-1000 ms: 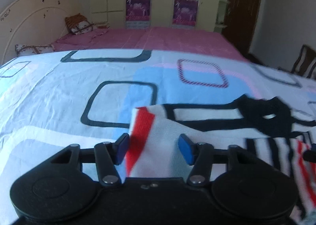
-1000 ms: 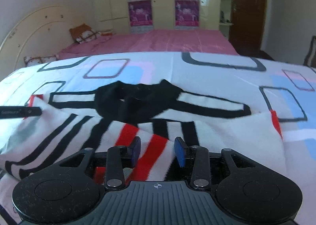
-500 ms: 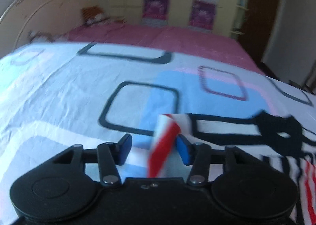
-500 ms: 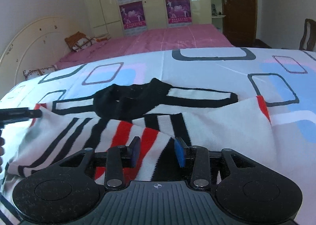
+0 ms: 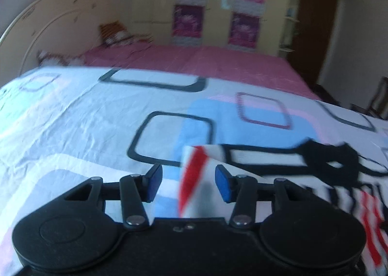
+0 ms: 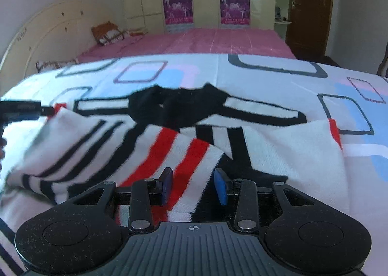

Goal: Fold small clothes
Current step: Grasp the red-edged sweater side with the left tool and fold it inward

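We are opening the first fold: our left gripper (image 5: 188,185) is standing with jaws released around the red-edged sleeve (image 5: 194,174), our right gripper (image 6: 193,186) likewise unclenched over the hem of the striped sweater (image 6: 184,140) lying on the bed (image 6: 278,77). Next we judge both must clamp before lifting. Since a second ago, the sleeve cuff is looking narrower between our left jaws.

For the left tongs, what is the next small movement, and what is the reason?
Probably close the left tongs on the sweater edge. The red-striped sleeve cuff stands between the two blue pads, which look apart and not pressing it. The right tongs also straddle a raised fold near the hem, so both seem placed for a grip before folding.
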`<state>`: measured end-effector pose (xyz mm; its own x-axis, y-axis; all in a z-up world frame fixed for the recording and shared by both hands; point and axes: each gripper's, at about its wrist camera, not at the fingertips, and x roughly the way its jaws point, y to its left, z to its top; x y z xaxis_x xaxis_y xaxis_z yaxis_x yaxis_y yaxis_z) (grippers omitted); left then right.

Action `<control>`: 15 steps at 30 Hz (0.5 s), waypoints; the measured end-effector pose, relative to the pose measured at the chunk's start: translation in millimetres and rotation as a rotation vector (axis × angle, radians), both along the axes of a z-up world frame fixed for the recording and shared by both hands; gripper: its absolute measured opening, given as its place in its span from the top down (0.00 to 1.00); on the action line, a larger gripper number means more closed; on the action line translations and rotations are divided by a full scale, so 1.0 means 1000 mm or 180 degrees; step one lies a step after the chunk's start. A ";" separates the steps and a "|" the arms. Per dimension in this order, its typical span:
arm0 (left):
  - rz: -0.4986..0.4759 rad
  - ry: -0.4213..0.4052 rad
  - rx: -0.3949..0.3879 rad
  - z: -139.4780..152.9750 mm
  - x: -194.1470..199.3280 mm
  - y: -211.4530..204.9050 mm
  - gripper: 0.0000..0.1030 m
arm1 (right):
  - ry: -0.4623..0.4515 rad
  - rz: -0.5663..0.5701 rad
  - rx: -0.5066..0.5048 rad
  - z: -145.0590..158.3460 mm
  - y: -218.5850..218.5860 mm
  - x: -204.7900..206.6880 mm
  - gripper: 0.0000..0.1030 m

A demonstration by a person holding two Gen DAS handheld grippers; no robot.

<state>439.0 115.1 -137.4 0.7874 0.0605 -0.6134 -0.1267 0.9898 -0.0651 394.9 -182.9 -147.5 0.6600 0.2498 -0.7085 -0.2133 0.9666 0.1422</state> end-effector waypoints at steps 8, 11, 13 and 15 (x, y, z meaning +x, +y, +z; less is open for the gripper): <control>-0.0552 0.0075 0.0034 -0.007 -0.075 -0.053 0.53 | -0.0012 0.0191 0.0045 0.004 0.019 -0.019 0.63; -0.0566 0.0185 0.0191 -0.032 -0.084 -0.058 0.52 | 0.0057 0.0203 -0.0091 -0.006 0.019 -0.023 0.63; -0.0598 0.0118 0.0313 -0.034 -0.086 -0.059 0.52 | 0.0004 0.0229 -0.0219 -0.010 0.015 -0.026 0.63; -0.0563 0.0143 0.0266 -0.033 -0.084 -0.056 0.52 | -0.0005 0.0138 -0.0314 -0.009 0.009 -0.027 0.63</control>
